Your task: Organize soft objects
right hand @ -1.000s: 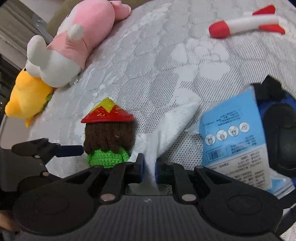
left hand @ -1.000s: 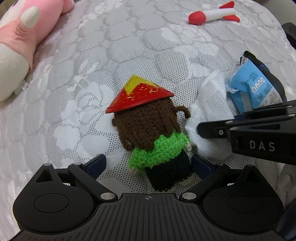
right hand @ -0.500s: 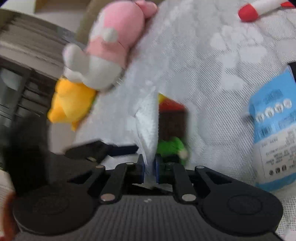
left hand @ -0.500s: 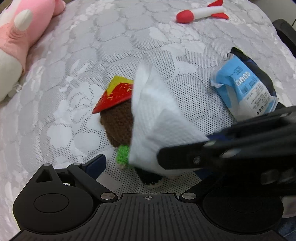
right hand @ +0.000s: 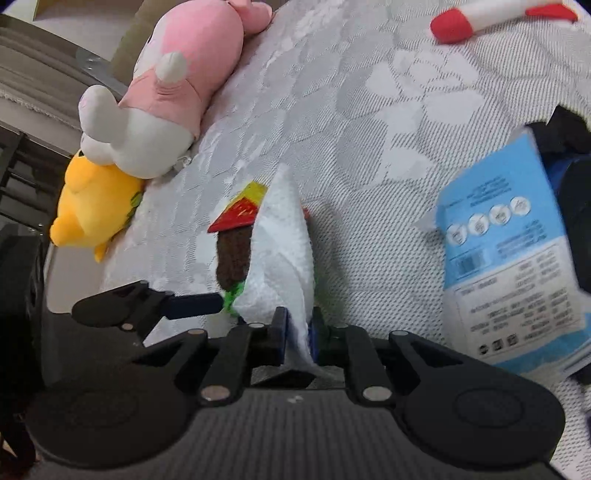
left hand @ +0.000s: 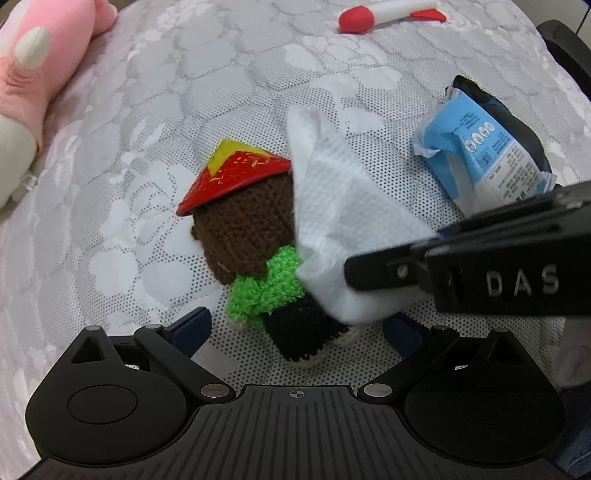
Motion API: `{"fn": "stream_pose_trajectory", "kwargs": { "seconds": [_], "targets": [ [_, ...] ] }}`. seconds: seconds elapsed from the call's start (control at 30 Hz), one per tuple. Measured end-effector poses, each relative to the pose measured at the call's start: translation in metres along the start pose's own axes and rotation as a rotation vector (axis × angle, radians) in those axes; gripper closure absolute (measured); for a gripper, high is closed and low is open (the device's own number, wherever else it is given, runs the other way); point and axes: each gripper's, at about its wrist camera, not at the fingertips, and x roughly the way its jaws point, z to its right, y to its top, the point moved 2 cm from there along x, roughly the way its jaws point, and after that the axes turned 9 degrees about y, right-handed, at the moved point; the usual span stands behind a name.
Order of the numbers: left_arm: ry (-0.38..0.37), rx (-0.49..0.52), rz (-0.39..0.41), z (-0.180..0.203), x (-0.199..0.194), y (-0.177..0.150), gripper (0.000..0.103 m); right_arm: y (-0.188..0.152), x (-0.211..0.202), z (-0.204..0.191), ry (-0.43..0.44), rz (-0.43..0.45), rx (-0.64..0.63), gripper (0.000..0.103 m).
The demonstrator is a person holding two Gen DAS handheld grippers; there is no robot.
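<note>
A crocheted doll [left hand: 243, 236] with a red and yellow hat, brown hair, a green top and black legs lies on the quilted mattress [left hand: 184, 92]. My left gripper [left hand: 297, 326] is open, its fingers on either side of the doll's legs, not touching them. My right gripper [right hand: 297, 332] is shut on a white tissue [right hand: 284, 251]. In the left wrist view this gripper [left hand: 354, 273] reaches in from the right and the tissue [left hand: 332, 206] hangs over the doll's right side. The doll [right hand: 234, 254] is half hidden behind the tissue in the right wrist view.
A pink and white plush [right hand: 177, 85] and a yellow plush [right hand: 92, 206] lie at the mattress's left edge. A blue tissue packet [left hand: 484, 151] on a dark item sits to the right. A red and white rocket toy [left hand: 384, 11] lies at the far side.
The right gripper has lifted the tissue off the mattress and carried it left, in front of the doll. The left gripper stays open around the doll's legs.
</note>
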Motion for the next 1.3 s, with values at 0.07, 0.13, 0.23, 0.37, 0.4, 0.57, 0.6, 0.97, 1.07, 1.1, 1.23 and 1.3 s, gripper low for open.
{"fn": "stream_pose_trajectory", "kwargs": {
  "seconds": [0.07,0.13,0.23,0.37,0.4,0.57,0.6,0.97,1.07,1.1,1.23,1.3],
  "targets": [
    [0.003,0.001,-0.002,0.001,0.000,0.000,0.001,0.001,-0.002,0.001,-0.023,0.017,0.002,0.089],
    [0.004,-0.001,-0.002,0.001,-0.001,-0.001,0.001,0.003,-0.004,0.003,-0.038,0.033,0.011,0.089],
    [0.007,-0.009,0.012,-0.001,-0.002,0.000,0.001,0.008,-0.012,0.005,-0.054,0.066,0.018,0.089],
    [0.008,-0.041,0.047,-0.006,-0.005,0.004,0.001,0.015,-0.028,0.001,-0.078,0.129,-0.014,0.089],
    [0.007,-0.052,0.057,-0.008,-0.007,0.005,0.001,0.017,-0.032,-0.001,-0.080,0.143,-0.022,0.089],
    [-0.168,-0.238,0.137,-0.030,-0.016,0.014,0.002,0.017,-0.034,0.001,-0.101,0.159,-0.023,0.089],
    [-0.235,-0.298,0.144,-0.036,-0.016,0.018,0.002,0.017,-0.035,0.001,-0.103,0.160,-0.023,0.089],
    [0.015,-0.386,0.079,-0.072,0.004,0.015,0.001,0.017,-0.047,0.004,-0.118,0.199,-0.027,0.088],
    [0.045,-0.421,0.077,-0.082,0.001,0.011,0.001,0.017,-0.047,0.004,-0.114,0.197,-0.027,0.088],
    [0.062,-0.422,0.082,-0.085,0.000,0.011,0.001,0.017,-0.047,0.004,-0.113,0.196,-0.025,0.088],
    [-0.013,-0.446,0.097,-0.088,0.000,0.011,0.001,0.018,-0.047,0.004,-0.113,0.199,-0.021,0.088],
    [-0.147,-0.430,0.039,-0.073,0.016,0.018,0.001,0.019,-0.047,0.004,-0.116,0.202,-0.021,0.088]
  ]
}}
